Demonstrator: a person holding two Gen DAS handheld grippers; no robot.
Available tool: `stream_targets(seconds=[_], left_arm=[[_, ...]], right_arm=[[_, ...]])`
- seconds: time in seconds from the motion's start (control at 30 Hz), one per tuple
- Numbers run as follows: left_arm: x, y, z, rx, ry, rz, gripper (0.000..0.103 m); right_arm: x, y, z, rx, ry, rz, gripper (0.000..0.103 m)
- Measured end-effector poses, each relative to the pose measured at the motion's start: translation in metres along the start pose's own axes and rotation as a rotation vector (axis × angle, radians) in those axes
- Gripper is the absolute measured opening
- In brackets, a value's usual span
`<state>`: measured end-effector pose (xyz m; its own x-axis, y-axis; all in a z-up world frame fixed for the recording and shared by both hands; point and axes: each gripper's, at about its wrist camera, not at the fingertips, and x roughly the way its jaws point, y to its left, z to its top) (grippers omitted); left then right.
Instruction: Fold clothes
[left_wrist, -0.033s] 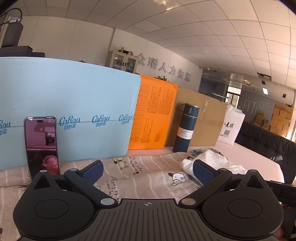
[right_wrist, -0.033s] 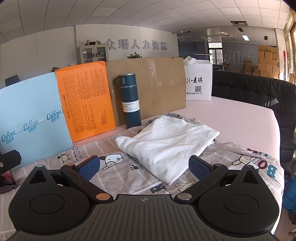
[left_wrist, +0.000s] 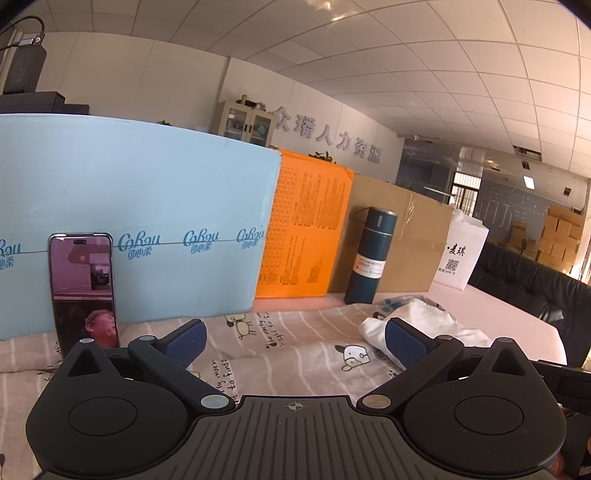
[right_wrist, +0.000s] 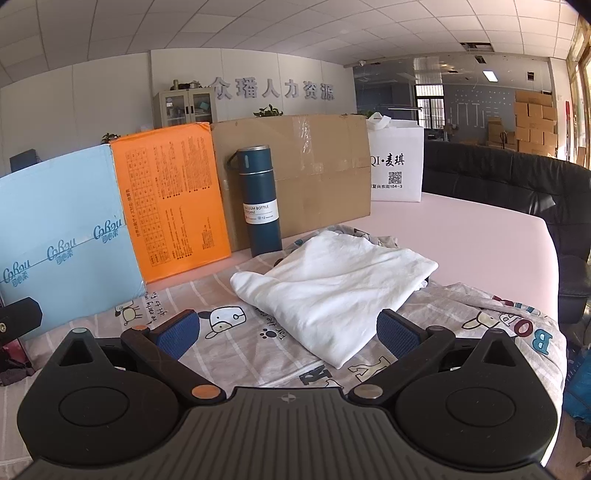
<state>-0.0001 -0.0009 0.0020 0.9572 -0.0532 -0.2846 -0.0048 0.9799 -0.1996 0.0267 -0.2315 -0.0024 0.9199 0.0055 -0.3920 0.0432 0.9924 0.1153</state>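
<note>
Lying on the striped cartoon-print sheet (right_wrist: 236, 343), the white cotton garment (right_wrist: 332, 291) sits straight ahead of the right gripper (right_wrist: 288, 328), at about 12 o'clock and very near; its nearest corner reaches almost between the two blue pads. The cloth looks already doubled over into a loose, thick bundle, with its long axis running from 10 o'clock to 4 o'clock in the right wrist view. A second patterned cloth (right_wrist: 354, 232) shows under its far edge, near the dark blue steel vacuum bottle (right_wrist: 260, 203).

From the left gripper (left_wrist: 295, 341) the same white garment (left_wrist: 417, 321) lies at about 2 o'clock, partly hidden behind the right-side pad, so I judge the right gripper is the nearer one. Both grippers have their fingers wide apart and hold nothing. Both are held low and nearly level over the sheet, pointing toward the wall of boxes.

Such a bundle fits either a fold half made or a finished one, and I cannot tell which.
</note>
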Motion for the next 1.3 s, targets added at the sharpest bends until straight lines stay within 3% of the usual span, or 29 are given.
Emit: stream_targets(seconds=[0.6, 1.3], left_arm=[[-0.013, -0.002, 0.006, -0.014, -0.026, -0.018, 0.103], [-0.003, -0.003, 0.0, -0.007, 0.005, -0.027, 0.103]], right_arm=[[-0.012, -0.003, 0.005, -0.006, -0.033, -0.019, 0.103], [-0.003, -0.009, 0.0, 0.007, -0.009, -0.044, 0.103]])
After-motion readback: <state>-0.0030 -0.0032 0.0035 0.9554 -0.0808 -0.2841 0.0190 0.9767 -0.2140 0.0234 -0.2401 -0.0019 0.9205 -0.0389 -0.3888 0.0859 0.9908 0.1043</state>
